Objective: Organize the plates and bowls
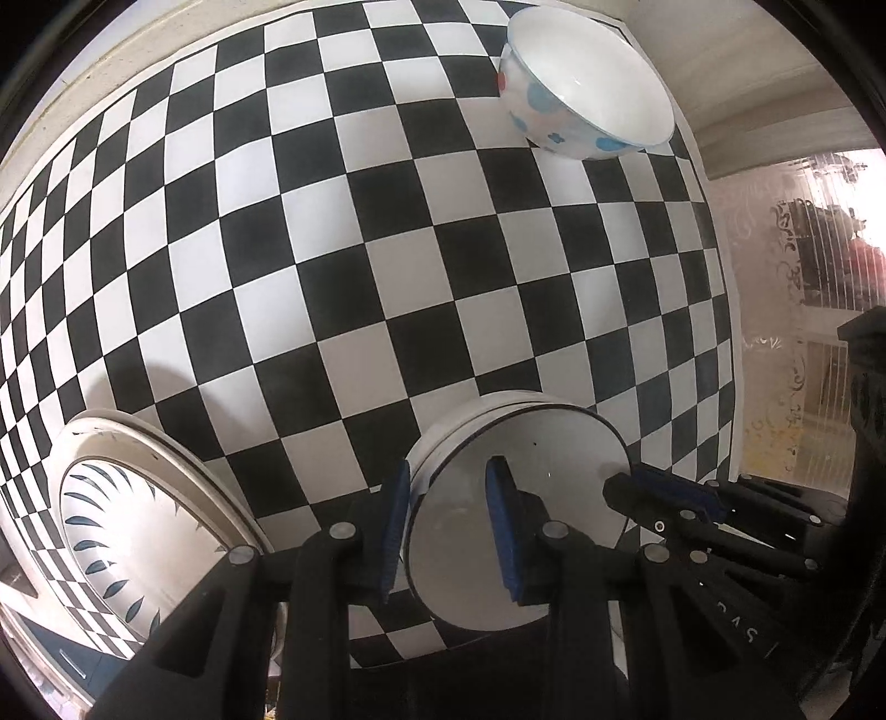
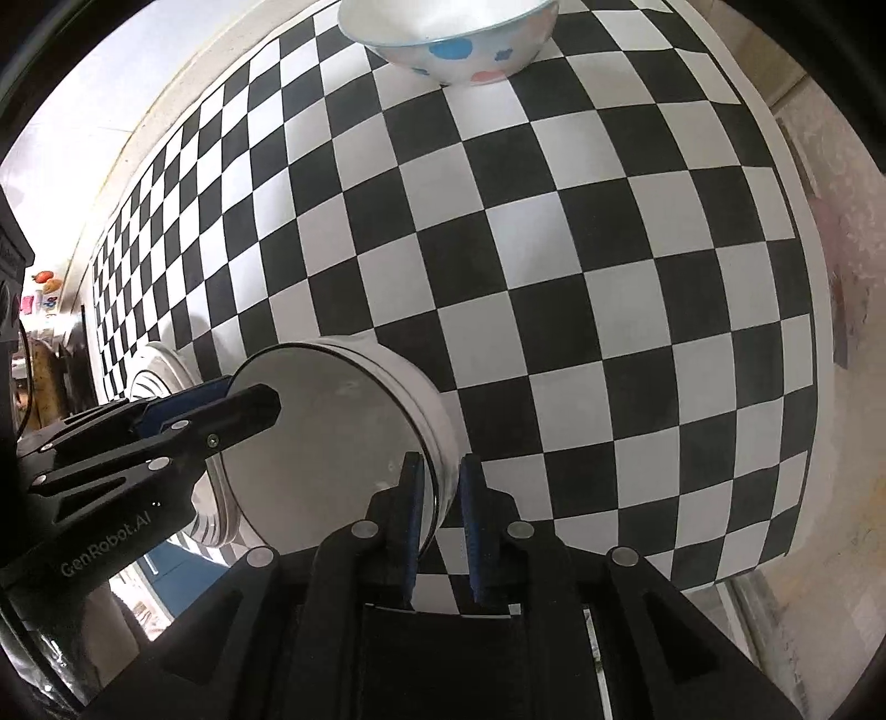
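At the far left, in the left wrist view, we see a wide plate with dark leaf marks (image 1: 119,531) lying flat on the checkered tablecloth (image 1: 387,249), another pale rim showing under its far edge. In the right wrist view that plate (image 2: 158,368) peeks out at the left behind the other gripper.

Just to its right sits the white dish with the dark rim line (image 1: 515,520), on or just above the cloth; we cannot tell which. Our left gripper (image 1: 451,531) straddles its left wall, one blue pad outside and one inside, jaws closed on the wall. In the right wrist view the left gripper (image 2: 238,399) reaches in from the left over the dish's rim.

Our right gripper (image 2: 440,520) has its blue pads either side of the right wall of the white dish (image 2: 326,443); its jaws have just been opening a little, and we cannot tell whether the outer pad touches the wall. In the left wrist view it (image 1: 664,487) comes in from the right.

Well apart, at the far right corner of the cloth, stands a white bowl with blue and red spots (image 1: 587,83), upright; it is seen too at the top of the right wrist view (image 2: 448,39)
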`<state>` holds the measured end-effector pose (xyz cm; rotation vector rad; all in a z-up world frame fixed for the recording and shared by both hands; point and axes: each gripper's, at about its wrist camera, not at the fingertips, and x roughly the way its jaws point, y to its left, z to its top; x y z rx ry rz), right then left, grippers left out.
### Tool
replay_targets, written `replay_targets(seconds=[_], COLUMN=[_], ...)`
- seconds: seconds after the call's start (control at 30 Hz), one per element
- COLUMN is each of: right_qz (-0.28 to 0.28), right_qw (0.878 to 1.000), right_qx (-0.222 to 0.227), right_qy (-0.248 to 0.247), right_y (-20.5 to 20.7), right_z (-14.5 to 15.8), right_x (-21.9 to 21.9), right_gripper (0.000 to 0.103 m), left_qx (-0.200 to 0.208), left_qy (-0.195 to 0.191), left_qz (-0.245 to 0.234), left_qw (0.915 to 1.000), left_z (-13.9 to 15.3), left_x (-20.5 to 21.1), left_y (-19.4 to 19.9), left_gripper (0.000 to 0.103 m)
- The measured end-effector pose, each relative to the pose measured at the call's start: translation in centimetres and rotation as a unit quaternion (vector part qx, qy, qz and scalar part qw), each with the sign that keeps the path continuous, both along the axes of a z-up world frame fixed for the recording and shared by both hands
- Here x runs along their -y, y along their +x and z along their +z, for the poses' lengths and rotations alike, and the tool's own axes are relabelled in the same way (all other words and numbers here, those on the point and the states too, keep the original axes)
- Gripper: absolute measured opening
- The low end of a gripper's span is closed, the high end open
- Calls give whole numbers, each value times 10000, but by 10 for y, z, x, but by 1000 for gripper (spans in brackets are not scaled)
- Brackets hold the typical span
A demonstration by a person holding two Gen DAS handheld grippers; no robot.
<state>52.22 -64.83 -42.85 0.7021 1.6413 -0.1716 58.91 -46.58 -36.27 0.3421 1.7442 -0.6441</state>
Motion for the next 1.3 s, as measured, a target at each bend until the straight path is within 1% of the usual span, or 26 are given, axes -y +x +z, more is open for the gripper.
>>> replay_targets(seconds=[0.07, 0.13, 0.23, 0.33, 0.37, 0.43, 0.47, 0.5, 0.6, 0.73, 0.83, 0.93, 1.03, 1.17, 1.23, 1.27, 1.3], right_qz=[63, 60, -16, -65, -109, -324, -429, -558, -861, -1170, -1273, -1306, -1281, -1252, -1230, -1224, -1201], right_qw=[10000, 9999, 9996, 9988, 9983, 9967, 9957, 9942, 9903, 9859, 9852, 9862, 9878, 9892, 9900, 9903, 9908], right_qx=[51, 108, 263, 447, 517, 729, 805, 902, 1046, 1157, 1125, 1012, 888, 768, 689, 664, 625], right_qy=[-38, -3, 26, -207, -230, -180, -168, -187, -300, -303, -218, -113, -55, 1, 18, 14, 2], right_y=[0, 0, 2, 9, 12, 19, 22, 26, 42, 68, 88, 104, 116, 123, 127, 128, 130], right_z=[3, 6, 15, 28, 32, 40, 43, 46, 50, 44, 32, 18, 4, -7, -14, -16, -19], right_x=[1, 6, 16, 34, 41, 62, 72, 85, 120, 156, 172, 183, 184, 185, 184, 183, 182], right_gripper=[15, 15, 15, 17, 21, 37, 54, 63, 63, 63, 63, 63, 62, 50, 37, 34, 24], left_qx=[13, 149, 569, 979, 1089, 1145, 1118, 1094, 1052, 804, 649, 505, 337, 188, 130, 138, 189], left_qy=[-15, -67, -148, -272, -313, -438, -464, -494, -556, -628, -611, -499, -404, -314, -329, -344, -330], left_qz=[36, 83, 111, 161, 193, 244, 282, 318, 385, 485, 455, 397, 355, 311, 307, 294, 295], left_qw=[10000, 9998, 9982, 9947, 9934, 9922, 9922, 9923, 9921, 9936, 9950, 9967, 9980, 9988, 9989, 9989, 9988], left_z=[6, 17, 40, 62, 67, 74, 73, 73, 67, 48, 33, 14, -2, -19, -25, -26, -27], left_x=[-4, -7, -5, 3, 7, 19, 24, 31, 53, 86, 108, 124, 132, 137, 137, 137, 136], left_y=[2, 5, 12, 25, 30, 47, 55, 64, 90, 121, 135, 148, 154, 157, 156, 156, 156], left_gripper=[25, 25, 26, 27, 27, 31, 31, 31, 31, 31, 31, 31, 31, 31, 30, 30, 30])
